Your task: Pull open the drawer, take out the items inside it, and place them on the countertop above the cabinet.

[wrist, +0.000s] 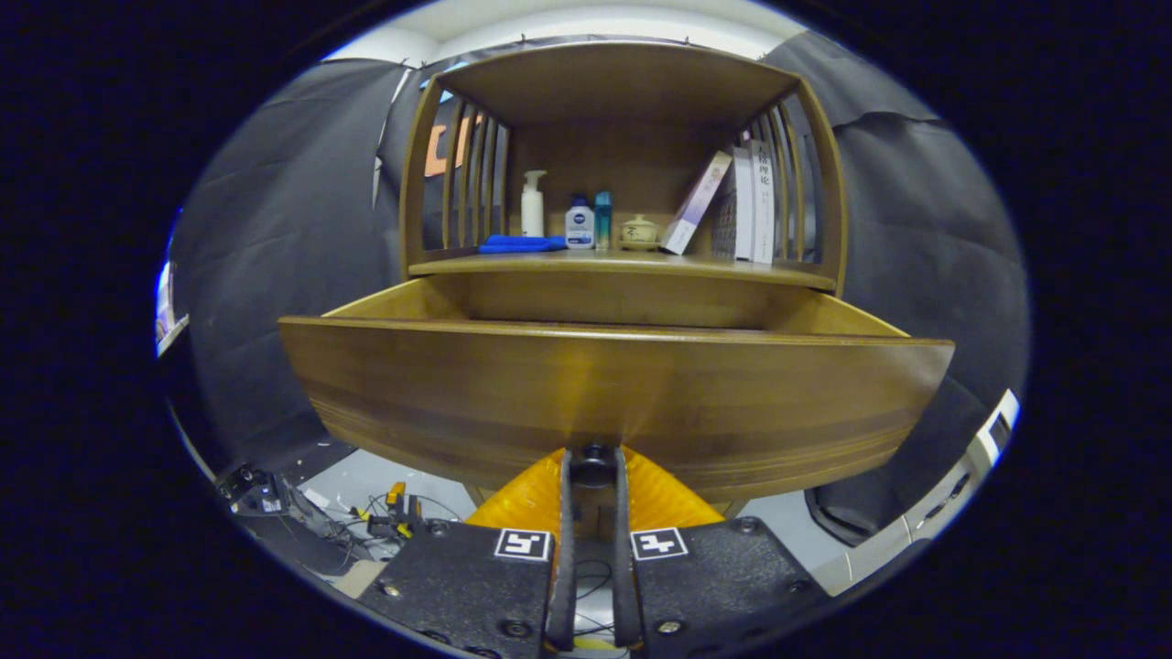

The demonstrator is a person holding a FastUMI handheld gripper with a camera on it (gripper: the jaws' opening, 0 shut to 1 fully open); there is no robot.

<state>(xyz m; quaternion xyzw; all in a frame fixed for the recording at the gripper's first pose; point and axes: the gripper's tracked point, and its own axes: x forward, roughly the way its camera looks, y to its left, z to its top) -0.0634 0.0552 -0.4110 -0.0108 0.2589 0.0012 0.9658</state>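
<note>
One wooden drawer (613, 394) pulled open, hand-held gripper (593, 465) clamping knob (593, 458)

The gripper (593, 467) jaws clamp the knob (593, 460) of the pulled-out drawer (613, 394).

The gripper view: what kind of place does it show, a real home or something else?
Probably a staged recording booth, not a home: a wooden cabinet with an opened drawer stands against black cloth walls, with cables on the floor. The gripper is shut on the drawer's knob.
</note>
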